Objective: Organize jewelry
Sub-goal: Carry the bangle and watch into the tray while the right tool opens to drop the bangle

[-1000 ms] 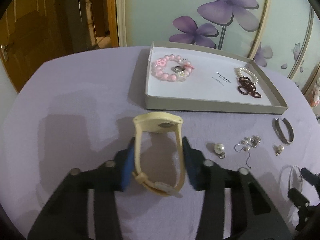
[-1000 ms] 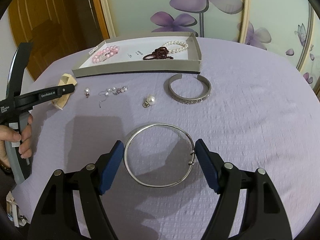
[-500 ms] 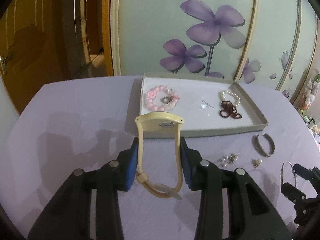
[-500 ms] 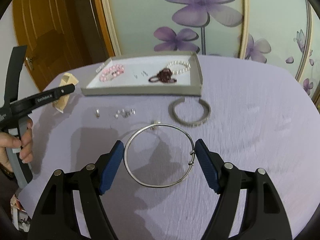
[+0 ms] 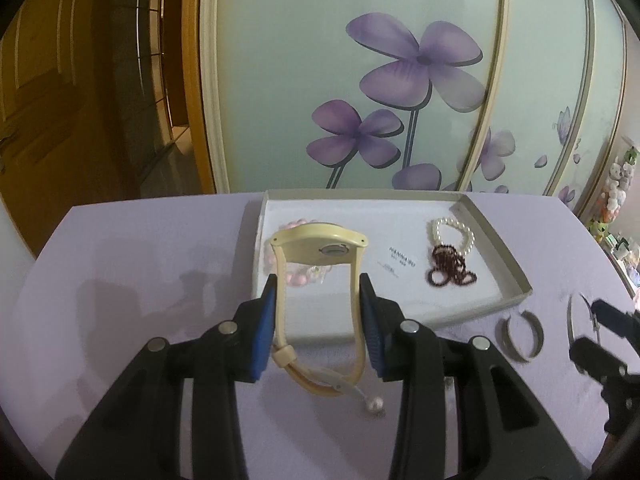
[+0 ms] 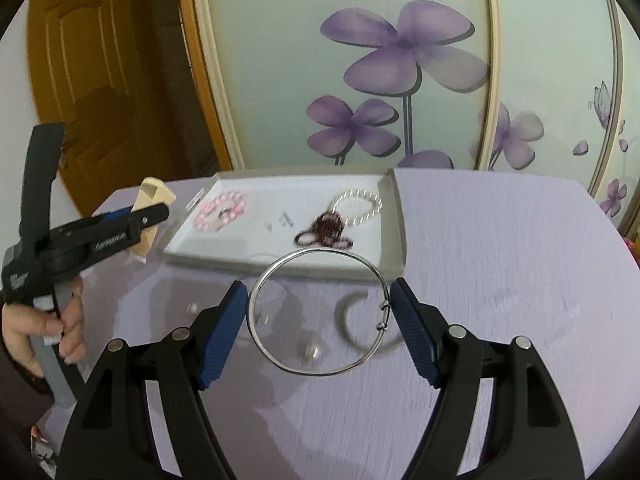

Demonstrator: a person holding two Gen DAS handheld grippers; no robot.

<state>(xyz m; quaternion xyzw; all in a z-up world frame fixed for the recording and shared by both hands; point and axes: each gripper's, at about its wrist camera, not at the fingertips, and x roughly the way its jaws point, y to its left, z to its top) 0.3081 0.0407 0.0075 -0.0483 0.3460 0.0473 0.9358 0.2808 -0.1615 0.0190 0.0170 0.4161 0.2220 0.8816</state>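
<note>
The left claw (image 5: 318, 316) is gripping the cream watch (image 5: 318, 280) and the right claw (image 6: 320, 320) the silver bangle (image 6: 316, 312), both hanging above the surface (image 6: 500, 280); next, I judge, is lowering each into the tray (image 5: 496, 248).

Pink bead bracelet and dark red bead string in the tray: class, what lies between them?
Only white tray floor with small printed lettering separates the pink bead bracelet from the dark red bead string. The right wrist view shows the stretch unobstructed.
</note>
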